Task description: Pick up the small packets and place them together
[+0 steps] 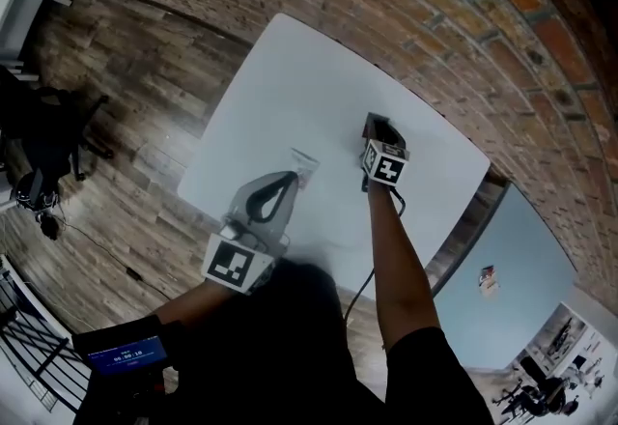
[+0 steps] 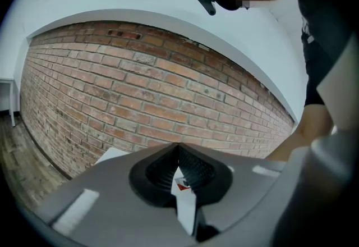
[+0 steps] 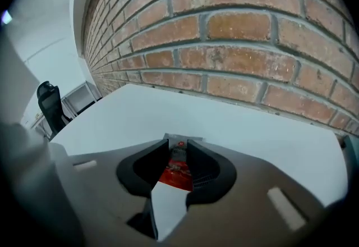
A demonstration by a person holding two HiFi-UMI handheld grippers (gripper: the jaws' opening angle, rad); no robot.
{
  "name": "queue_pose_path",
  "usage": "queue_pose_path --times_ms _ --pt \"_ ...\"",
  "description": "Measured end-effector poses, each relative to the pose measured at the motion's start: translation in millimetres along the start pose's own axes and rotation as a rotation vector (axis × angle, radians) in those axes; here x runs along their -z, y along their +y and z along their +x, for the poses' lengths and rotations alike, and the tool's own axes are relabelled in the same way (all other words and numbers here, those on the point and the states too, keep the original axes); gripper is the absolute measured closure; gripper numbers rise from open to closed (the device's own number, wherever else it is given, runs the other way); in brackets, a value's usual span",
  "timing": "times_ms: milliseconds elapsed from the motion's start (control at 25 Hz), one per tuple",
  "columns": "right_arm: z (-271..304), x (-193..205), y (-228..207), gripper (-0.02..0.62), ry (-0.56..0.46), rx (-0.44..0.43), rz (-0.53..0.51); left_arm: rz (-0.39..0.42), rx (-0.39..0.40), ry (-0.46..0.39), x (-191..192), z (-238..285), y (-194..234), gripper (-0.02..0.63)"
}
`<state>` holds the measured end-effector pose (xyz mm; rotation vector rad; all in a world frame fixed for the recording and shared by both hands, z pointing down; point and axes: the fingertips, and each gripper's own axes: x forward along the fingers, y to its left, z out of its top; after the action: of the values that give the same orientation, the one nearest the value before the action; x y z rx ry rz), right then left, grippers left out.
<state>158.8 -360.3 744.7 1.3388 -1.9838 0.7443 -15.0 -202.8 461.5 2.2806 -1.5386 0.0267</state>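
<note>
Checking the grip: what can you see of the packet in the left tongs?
The packet is small, thin and white, with a red-and-black mark. It stands edge-on, pinched between the shut jaws of the left tongs, whose ribbed black pads touch both faces. From the head view its end pokes past the tips, over the white table.

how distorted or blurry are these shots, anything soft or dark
Head view: fisheye bows the table edges and the brick wall. Left gripper view: the wall arches, the corners are vignetted black, and the white packet up close is soft. Right gripper view: the bricks are fairly sharp, the red packet is blurred.
</note>
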Motion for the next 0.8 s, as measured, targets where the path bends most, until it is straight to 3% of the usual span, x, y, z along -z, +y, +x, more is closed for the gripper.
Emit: queue_pose_path --times_ms 160,400,560,800 --pt "-0.8 6.8 -4.8 0.489 0.01 0.037 0.009 -0.002 -0.01 0.009 3.3 -3.0 3.6 0.606" --pt "-15.1 23.2 -1.7 0.491 0.029 0.076 0.128 -0.008 -0.001 0.022 7.3 -9.9 6.6 0.606" --pt "-29.2 41.8 4.2 0.512 0.018 0.1 0.191 -0.002 0.026 0.026 7.8 -13.5 3.1 0.606" --pt "-47.4 65.1 20.6 0.491 0.015 0.107 0.204 0.006 0.075 0.038 9.0 -25.1 -2.2 0.606"
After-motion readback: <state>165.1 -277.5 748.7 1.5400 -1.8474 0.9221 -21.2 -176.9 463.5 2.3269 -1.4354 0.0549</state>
